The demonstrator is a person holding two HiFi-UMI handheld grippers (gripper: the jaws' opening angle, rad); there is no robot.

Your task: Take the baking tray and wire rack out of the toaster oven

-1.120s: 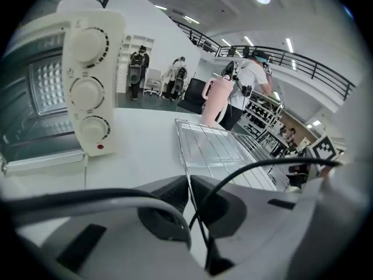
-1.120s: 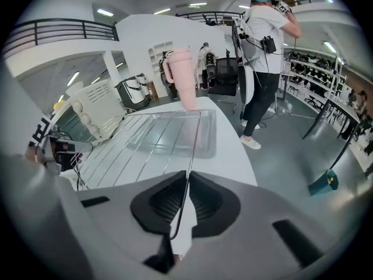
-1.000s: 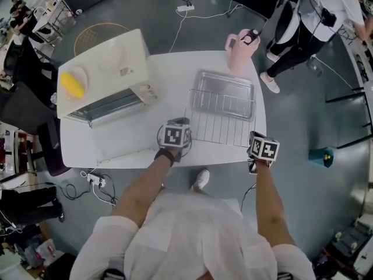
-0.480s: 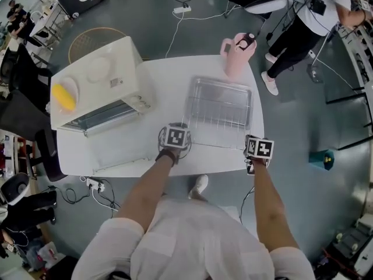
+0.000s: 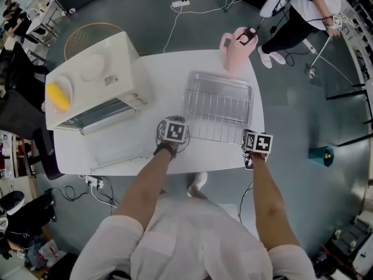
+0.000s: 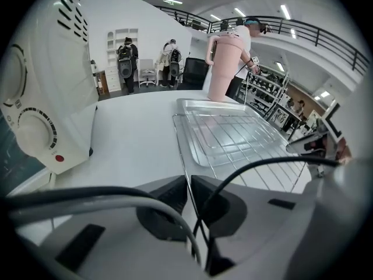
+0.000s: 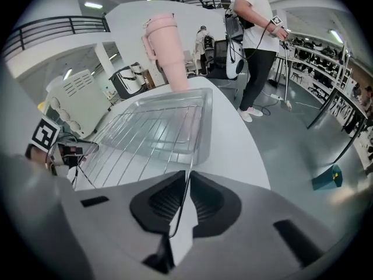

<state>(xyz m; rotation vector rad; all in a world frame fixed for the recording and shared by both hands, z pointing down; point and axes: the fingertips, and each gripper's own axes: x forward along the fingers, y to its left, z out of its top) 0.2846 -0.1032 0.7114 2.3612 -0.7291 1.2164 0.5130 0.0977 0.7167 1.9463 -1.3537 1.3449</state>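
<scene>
Just right of the toaster oven (image 5: 96,80), the wire rack (image 5: 217,118) lies over the baking tray (image 5: 224,85), with the left gripper (image 6: 189,182) clamped on its oven-side near corner and the right gripper (image 7: 187,179), jaws just now loosening, nipping the other, likely to land it level.

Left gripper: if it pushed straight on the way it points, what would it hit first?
The wire rack. The left gripper has its fingers shut on the rack's near edge wire, so it would shove the rack across the table, over the tray. Depth is hard to judge.
</scene>
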